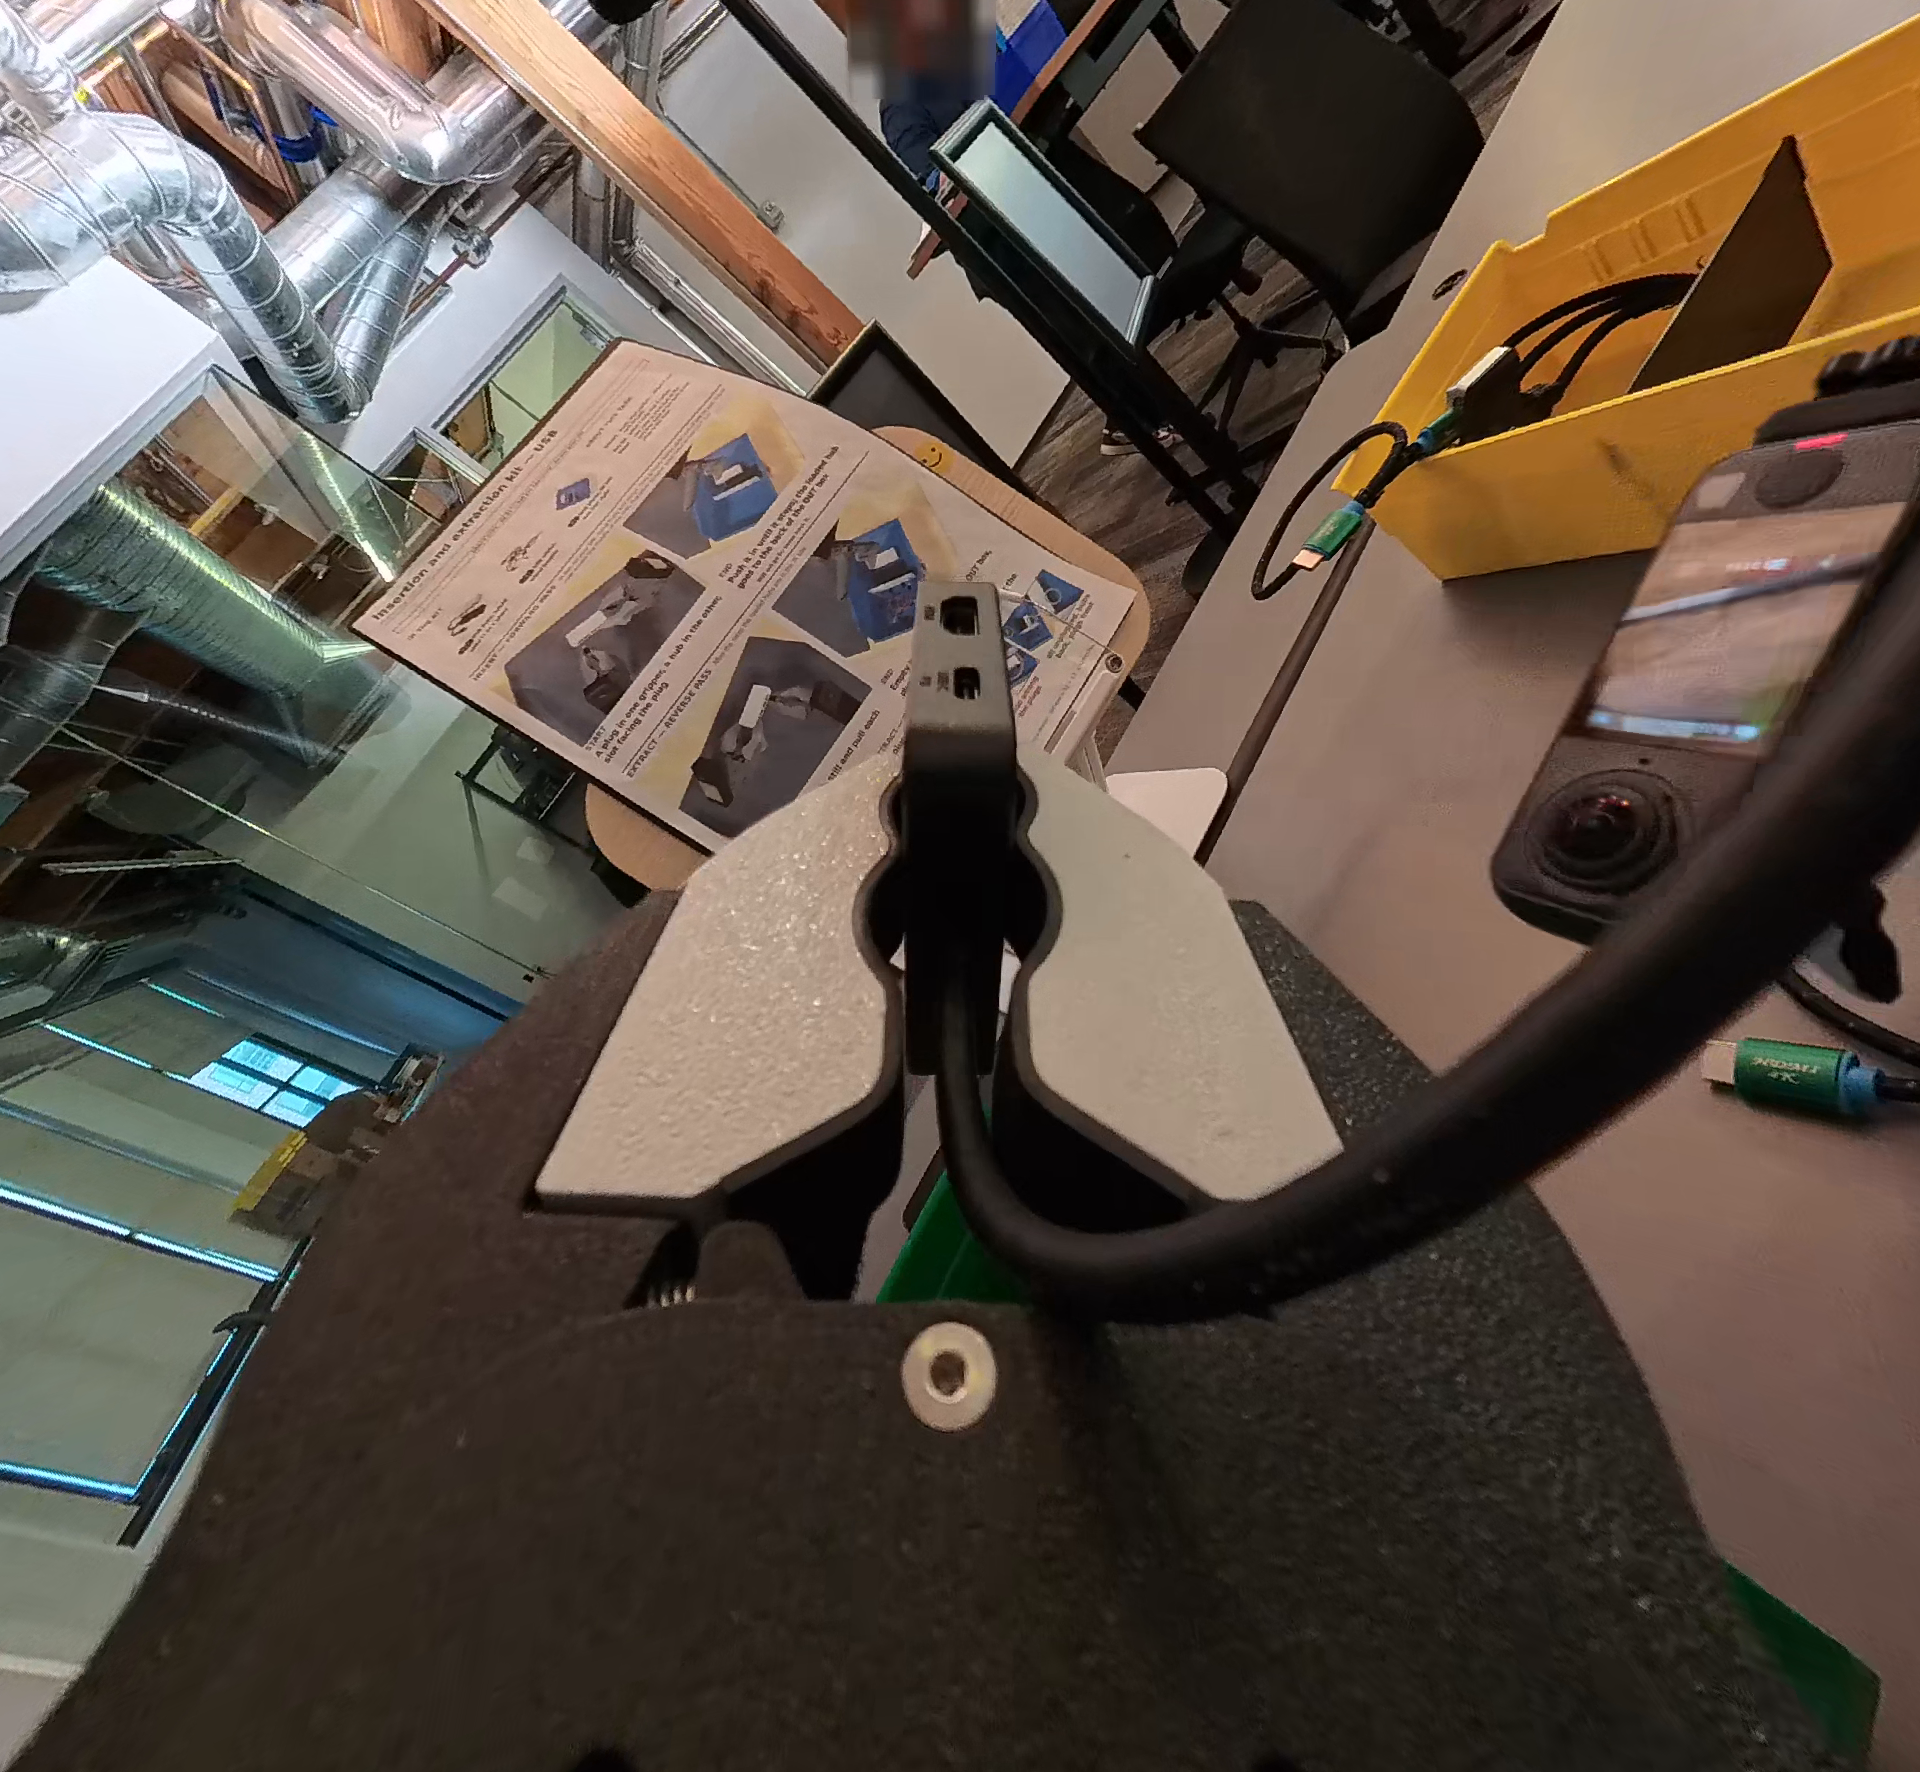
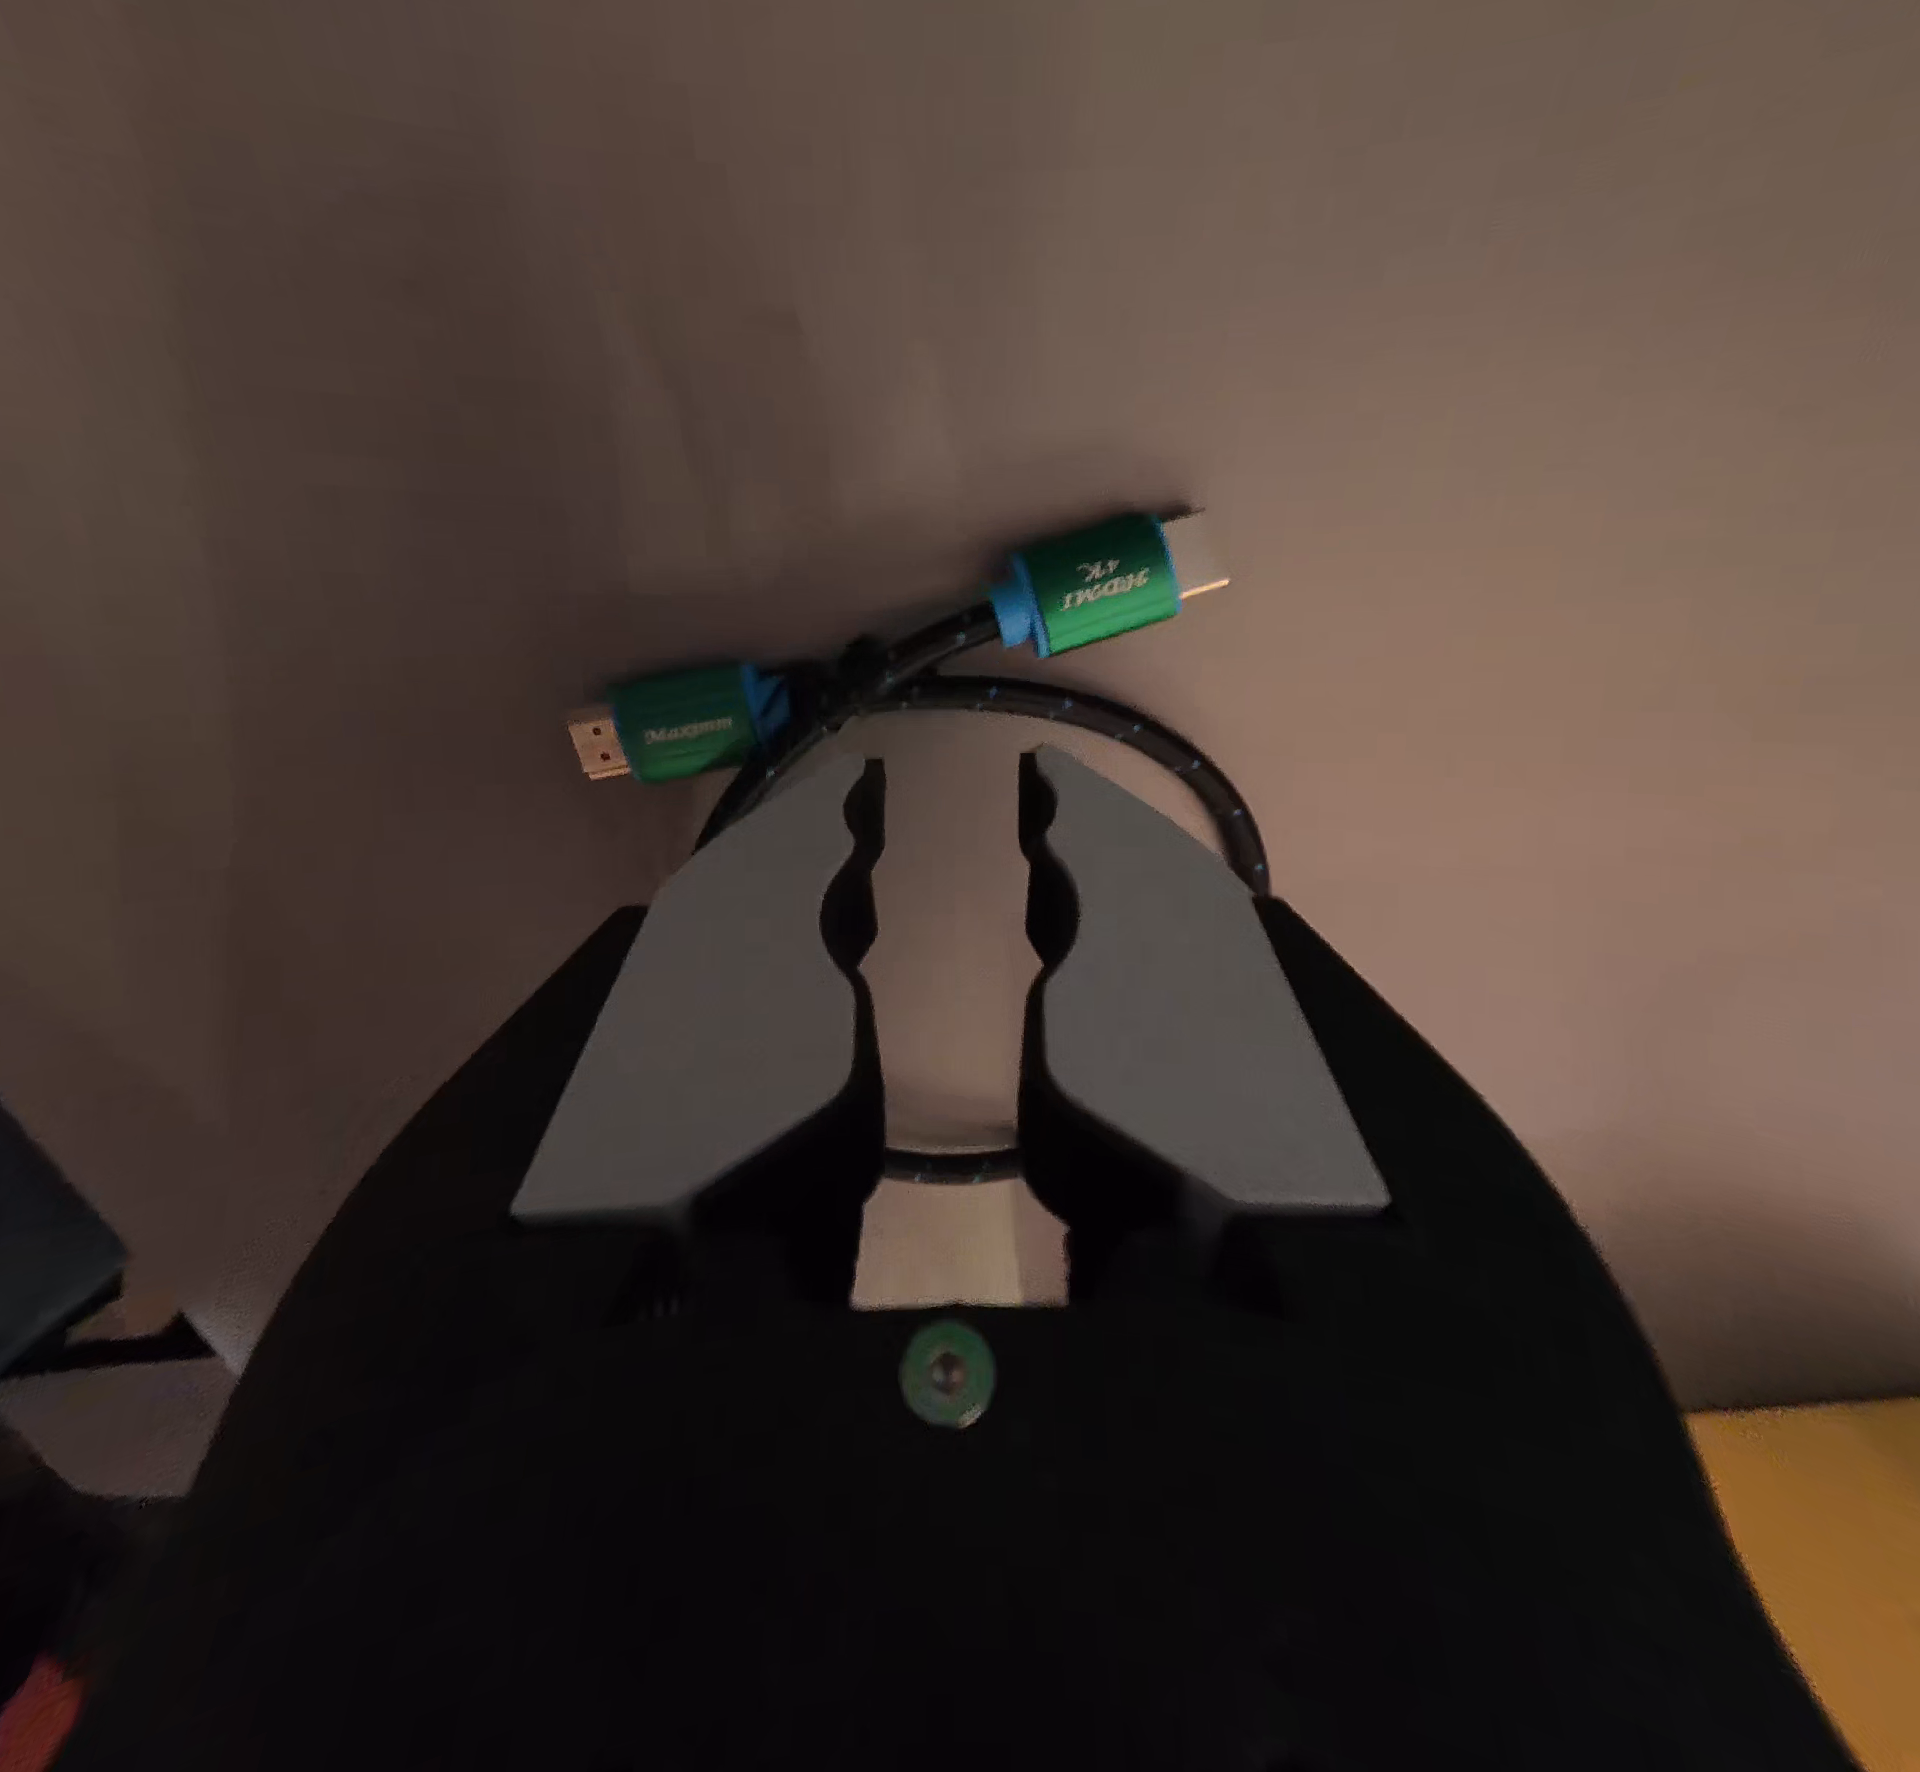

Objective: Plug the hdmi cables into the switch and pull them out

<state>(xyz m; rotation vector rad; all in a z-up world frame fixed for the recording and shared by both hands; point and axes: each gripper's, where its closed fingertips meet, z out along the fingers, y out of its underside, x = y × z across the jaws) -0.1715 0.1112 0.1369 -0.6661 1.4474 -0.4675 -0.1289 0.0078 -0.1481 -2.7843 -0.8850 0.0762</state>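
A: What do the left tongs [image 1: 956, 849] hold?
B: They clamp the black switch [image 1: 958, 683], ports up; its cable [image 1: 1455, 1130] arcs toward three o'clock.
A: The right tongs [image 2: 951, 772]?
B: Parted, empty, over the counter [image 2: 416, 268]. Green HDMI plugs [image 2: 681, 725] [image 2: 1096, 590] lie at twelve o'clock; their braided cord [image 2: 1195, 766] loops under the fingertips. A yellow bin [image 1: 1621, 496] sits at two o'clock in the left view.

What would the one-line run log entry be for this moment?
left gripper: shut on switch, ports empty | right gripper: open, above HDMI cable on table | stage: before plugging in
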